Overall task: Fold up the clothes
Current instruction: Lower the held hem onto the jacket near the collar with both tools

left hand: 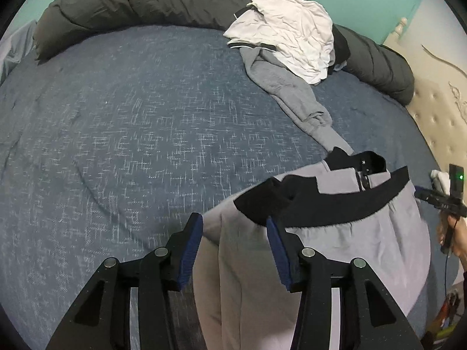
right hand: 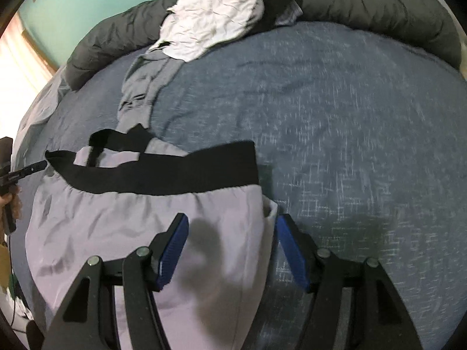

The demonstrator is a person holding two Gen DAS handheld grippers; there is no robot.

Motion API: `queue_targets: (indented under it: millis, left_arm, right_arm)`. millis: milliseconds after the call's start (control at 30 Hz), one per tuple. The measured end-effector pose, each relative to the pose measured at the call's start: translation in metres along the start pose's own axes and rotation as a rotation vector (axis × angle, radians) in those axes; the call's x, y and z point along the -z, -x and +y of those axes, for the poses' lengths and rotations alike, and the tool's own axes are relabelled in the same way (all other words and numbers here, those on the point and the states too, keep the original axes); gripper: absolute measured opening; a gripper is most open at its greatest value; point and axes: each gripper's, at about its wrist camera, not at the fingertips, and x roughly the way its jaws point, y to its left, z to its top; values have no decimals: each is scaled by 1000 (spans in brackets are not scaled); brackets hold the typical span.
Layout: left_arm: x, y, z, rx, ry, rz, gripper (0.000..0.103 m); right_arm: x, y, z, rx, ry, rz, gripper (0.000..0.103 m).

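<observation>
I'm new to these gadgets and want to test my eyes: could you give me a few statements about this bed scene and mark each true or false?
1. Both claws are open. True: the left claw and the right claw each show a wide gap between their blue pads.
2. The light grey garment with a black waistband lies on a blue patterned bedspread. True.
3. The crumpled white garment is neatly folded. False: it sits rumpled on a heap near the dark grey rolled duvet.
4. The wall behind the bed is red. False: it is teal.
5. The left claw grips the white garment. False: it is far from it, over the light grey garment.
</observation>
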Motion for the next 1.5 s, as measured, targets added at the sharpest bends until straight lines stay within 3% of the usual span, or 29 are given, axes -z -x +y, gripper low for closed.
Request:
queue_targets:
  millis: [200,300,333,367,433,533,700,1000,1100,1167,1233,1333,1400,1500]
  left_arm:
    - [-3,-20,-1,60,16,-6,49]
    - [-4,-25,0,69,26,-16,40]
    - [-4,-25,-1,63,21,-18,33]
    - [-4,-25,-1,56,15,-21,31]
    - [-3,-21,-2,32,4,-32,25]
    - [-5,-7,-5,13,-1,-69,21]
    - [-17,12,-2,-11,20,-106,21]
    - [-26,-20,4,-64,53,-33,21]
    - [-23,-35,7,-70,74,-3,26]
    - [-21,-33,9,-61,91,-7,30]
    - [-19,-28,11,-50,107,-13,31]
    - [-18,-11,13,-32,124,-29,35]
    - [-14,9,12,-51,114,-57,39]
    - [-7,37,16,-55,143,-88,43]
  right_arm:
    - [-5,-11,-4,-38,-9,-22,64]
    - [-6,-16,0,-30,11,-20,46]
    - [-6,-14,-1,-28,8,-32,31]
    - [-5,-12,-1,-26,6,-44,23]
    - [-5,-9,-2,-21,1,-68,15]
    - [-9,-2,6,2,35,-89,10]
    - [-26,6,17,42,58,-116,10]
    - [-38,12,26,122,50,-150,10]
    - [-37,11,26,150,35,-158,11]
    - [-37,11,25,170,25,-163,13]
    - [-37,10,25,189,15,-167,26]
    - [-36,10,25,216,0,-175,28]
    - [-30,35,27,124,-62,-221,30]
    - [-16,58,51,36,-34,-211,30]
